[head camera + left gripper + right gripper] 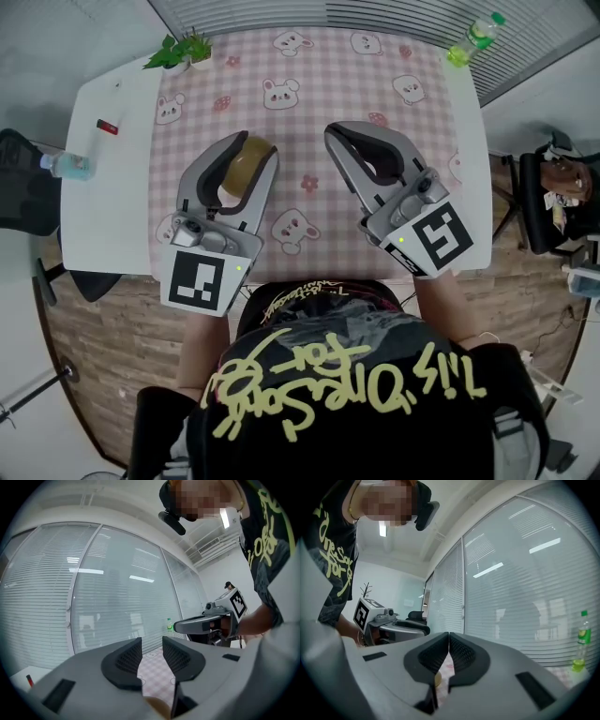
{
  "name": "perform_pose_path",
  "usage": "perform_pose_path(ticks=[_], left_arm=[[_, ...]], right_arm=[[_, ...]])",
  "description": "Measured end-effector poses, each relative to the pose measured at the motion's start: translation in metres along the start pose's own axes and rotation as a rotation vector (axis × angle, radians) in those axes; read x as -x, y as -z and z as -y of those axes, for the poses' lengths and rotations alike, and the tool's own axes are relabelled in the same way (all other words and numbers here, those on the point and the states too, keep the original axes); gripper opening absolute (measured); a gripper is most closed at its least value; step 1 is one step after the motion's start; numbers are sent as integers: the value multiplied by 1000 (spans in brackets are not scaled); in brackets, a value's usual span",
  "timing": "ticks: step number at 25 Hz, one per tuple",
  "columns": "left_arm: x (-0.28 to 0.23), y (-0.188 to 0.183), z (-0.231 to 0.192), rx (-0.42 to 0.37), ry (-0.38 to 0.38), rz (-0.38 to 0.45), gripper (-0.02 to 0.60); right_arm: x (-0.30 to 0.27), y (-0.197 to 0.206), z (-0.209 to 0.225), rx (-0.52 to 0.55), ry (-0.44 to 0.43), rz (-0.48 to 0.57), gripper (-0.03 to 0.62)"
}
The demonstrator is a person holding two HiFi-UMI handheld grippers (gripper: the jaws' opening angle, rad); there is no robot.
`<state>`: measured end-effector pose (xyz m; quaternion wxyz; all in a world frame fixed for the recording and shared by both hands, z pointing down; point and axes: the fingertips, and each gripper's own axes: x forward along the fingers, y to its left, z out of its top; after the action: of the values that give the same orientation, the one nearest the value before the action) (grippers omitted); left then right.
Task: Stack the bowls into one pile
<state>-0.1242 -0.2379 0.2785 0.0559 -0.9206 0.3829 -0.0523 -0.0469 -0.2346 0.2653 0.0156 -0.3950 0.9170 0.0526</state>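
Pink checked tablecloth [309, 94] below; left claw [255, 142] partly open, empty, over brown bowl [246, 165]; right claw [337, 129] shut, empty.

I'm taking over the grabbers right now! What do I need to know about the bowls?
Left gripper: jaws apart, nothing between them, held over the tan bowl.
Right gripper: jaws shut, empty.
Bowls: only that one spot shows, on the checked cloth. I cannot tell whether it is one bowl or a pile.
Done: unclear; nothing is being carried.
Left: look under the left gripper, then stack any loose bowls.
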Motion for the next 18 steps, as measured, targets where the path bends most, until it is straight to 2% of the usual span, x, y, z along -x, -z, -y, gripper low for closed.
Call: perform_pose_path(ticks=[5,11,15,18], left_arm=[[-2,1,-2,0,-13,-6,76],[0,4,-9,1,-34,-8,28],[1,4,-12,1,-37,-10,9],[3,4,-15,1,-41,-10,-5]], right_arm=[[0,-3,2,-4,5,7,3],[-2,-3,-2,-10,-8,4,3],[-5,-2,-4,-49,-7,-6,3],[-6,-2,-3,-10,-17,6,3]])
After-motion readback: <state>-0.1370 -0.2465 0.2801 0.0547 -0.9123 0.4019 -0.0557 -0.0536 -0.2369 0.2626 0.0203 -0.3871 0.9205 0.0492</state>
